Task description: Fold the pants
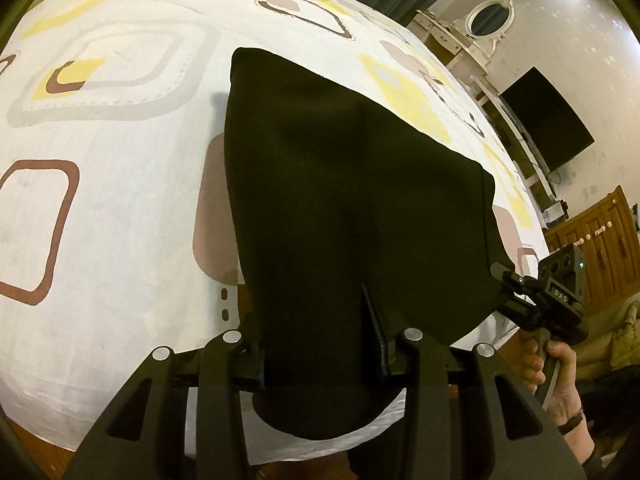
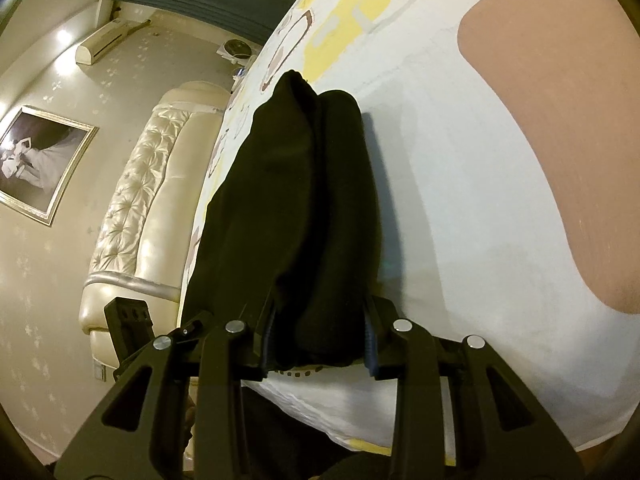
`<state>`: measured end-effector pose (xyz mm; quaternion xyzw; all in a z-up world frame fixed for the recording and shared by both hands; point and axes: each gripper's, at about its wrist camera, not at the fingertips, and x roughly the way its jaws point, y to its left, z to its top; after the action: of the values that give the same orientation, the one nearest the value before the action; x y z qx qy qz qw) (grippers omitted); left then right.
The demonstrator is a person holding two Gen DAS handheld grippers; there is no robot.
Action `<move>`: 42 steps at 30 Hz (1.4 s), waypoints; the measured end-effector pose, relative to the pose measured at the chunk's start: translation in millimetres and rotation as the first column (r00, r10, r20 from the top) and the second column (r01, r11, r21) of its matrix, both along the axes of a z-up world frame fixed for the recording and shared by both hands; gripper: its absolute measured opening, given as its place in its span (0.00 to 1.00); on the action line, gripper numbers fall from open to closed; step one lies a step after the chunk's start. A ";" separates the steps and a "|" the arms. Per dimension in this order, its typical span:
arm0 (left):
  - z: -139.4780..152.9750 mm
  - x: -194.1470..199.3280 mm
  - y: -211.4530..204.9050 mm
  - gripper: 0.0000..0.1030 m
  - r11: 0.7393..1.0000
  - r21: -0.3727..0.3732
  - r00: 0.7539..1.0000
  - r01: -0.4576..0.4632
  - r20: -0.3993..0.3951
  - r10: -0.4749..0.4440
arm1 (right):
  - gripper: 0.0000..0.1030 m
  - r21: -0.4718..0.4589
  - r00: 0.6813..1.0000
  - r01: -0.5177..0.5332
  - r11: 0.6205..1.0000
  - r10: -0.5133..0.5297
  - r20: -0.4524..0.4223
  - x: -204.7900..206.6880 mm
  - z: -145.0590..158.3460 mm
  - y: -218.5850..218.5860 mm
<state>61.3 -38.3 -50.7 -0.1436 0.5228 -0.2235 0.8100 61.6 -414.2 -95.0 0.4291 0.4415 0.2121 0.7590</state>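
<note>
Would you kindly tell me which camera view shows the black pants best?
The left wrist view: the pants spread broadly across the patterned bedsheet, with most of their outline visible. The right wrist view shows them only edge-on, as a narrow bunched ridge.

The pants [image 1: 352, 184] are a matt black, soft-looking cloth, lying on a smooth cotton-like bed sheet [image 1: 120, 240] printed in yellow and brown. Both the left gripper [image 1: 324, 354] and right gripper [image 2: 320, 346] look like matt black plastic with shiny metal pins; the headboard [image 2: 136, 208] is glossy, tufted cream upholstery.

Both hand-held grippers [image 1: 324, 360] [image 2: 320, 344] clamped, pitched downward
</note>
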 end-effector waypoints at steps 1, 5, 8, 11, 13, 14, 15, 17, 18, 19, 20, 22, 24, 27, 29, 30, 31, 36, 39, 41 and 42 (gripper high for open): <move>0.0 0.1 0.3 0.38 1.000 -0.001 1.000 0.001 0.000 -0.001 | 0.32 0.001 1.000 0.001 1.000 -0.001 0.000 1.0 2.1 1.6; 0.3 -0.9 1.1 0.38 1.000 -0.001 1.000 0.001 0.003 -0.001 | 0.32 0.005 1.000 0.005 1.000 -0.005 0.001 0.2 2.4 4.1; 0.1 -0.6 1.4 0.38 1.000 -0.003 1.000 0.001 0.001 -0.001 | 0.32 0.004 1.000 0.004 1.000 -0.004 0.001 0.3 2.6 5.3; -0.1 -0.2 1.0 0.38 1.000 0.000 1.000 0.004 0.005 -0.004 | 0.32 0.010 1.000 0.005 1.000 -0.005 0.002 -0.4 1.1 3.9; -0.4 0.5 1.9 0.38 1.000 -0.002 1.000 0.006 0.004 -0.006 | 0.32 0.010 1.000 0.005 1.000 -0.005 0.004 -0.3 1.4 4.6; -0.5 0.2 2.1 0.38 1.000 -0.003 1.000 0.007 0.004 -0.007 | 0.31 0.011 1.000 0.005 1.000 -0.005 0.003 -0.3 1.3 4.5; -0.4 0.6 2.5 0.38 1.000 -0.005 1.000 0.008 0.002 -0.008 | 0.32 0.014 1.000 0.005 1.000 -0.005 0.003 -0.2 1.6 4.9; 0.6 1.1 3.1 0.41 1.000 -0.009 1.000 0.024 0.008 -0.024 | 0.32 0.013 1.000 0.004 1.000 -0.004 0.003 -0.6 -0.2 2.6; 1.4 0.2 4.0 0.43 0.999 -0.014 0.999 0.034 0.016 -0.034 | 0.34 0.012 1.000 0.007 1.000 -0.007 0.004 -0.8 -0.1 2.4; 1.8 -1.1 7.1 0.45 0.999 -0.030 0.999 0.046 0.026 -0.045 | 0.39 0.013 1.000 0.010 1.000 -0.010 0.005 -1.7 -0.8 -0.1; 1.4 -2.4 10.7 0.48 0.998 -0.047 0.998 0.053 0.029 -0.052 | 0.41 0.018 1.000 0.006 1.000 -0.007 0.009 -2.5 0.0 -0.8; 3.0 -8.4 23.2 0.58 0.995 -0.078 0.997 0.067 0.039 -0.064 | 0.52 0.018 1.000 -0.015 1.000 0.014 0.023 -5.1 3.8 -2.7; 7.2 -14.7 32.6 0.64 0.993 -0.084 0.994 0.087 0.067 -0.081 | 0.65 0.018 0.999 -0.036 0.999 0.036 0.038 -7.5 11.1 -7.4; 14.9 -22.2 50.4 0.72 0.994 -0.049 0.986 0.098 0.137 -0.090 | 0.78 0.002 0.996 -0.032 0.999 0.032 0.081 -7.3 27.4 -22.3; 13.8 -13.2 59.6 0.72 0.994 -0.056 0.986 0.097 0.138 -0.089 | 0.81 -0.005 0.994 -0.017 1.000 0.018 0.108 -1.3 35.0 -32.4; 12.4 -5.8 63.0 0.72 0.994 -0.068 0.989 0.088 0.125 -0.079 | 0.81 -0.001 0.992 -0.001 1.000 0.001 0.124 5.5 38.0 -39.3; 10.1 5.9 66.7 0.72 0.992 -0.100 0.993 0.076 0.103 -0.065 | 0.82 0.007 0.991 0.011 1.000 -0.012 0.130 11.6 38.7 -43.4; 1.9 67.8 61.6 0.72 0.979 -0.196 0.998 0.059 0.043 -0.051 | 0.83 0.031 0.995 0.002 1.000 -0.005 0.096 63.1 24.6 -43.9; -2.6 97.2 48.7 0.72 0.979 -0.193 0.998 0.067 0.025 -0.063 | 0.83 0.035 0.997 -0.024 0.999 0.021 0.072 91.1 15.0 -34.5; -6.8 110.8 40.7 0.72 0.979 -0.188 0.997 0.074 0.013 -0.073 | 0.83 0.052 0.997 -0.045 0.998 0.042 0.066 105.9 11.2 -27.3; -8.9 115.5 37.0 0.72 0.979 -0.188 0.997 0.081 0.006 -0.082 | 0.83 0.050 0.997 -0.053 0.997 0.050 0.063 114.4 10.2 -23.5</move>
<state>176.8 -1.3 -59.6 -0.1982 0.5056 -0.3048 0.7824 176.0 -437.8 -84.8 0.4303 0.4231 0.2562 0.7551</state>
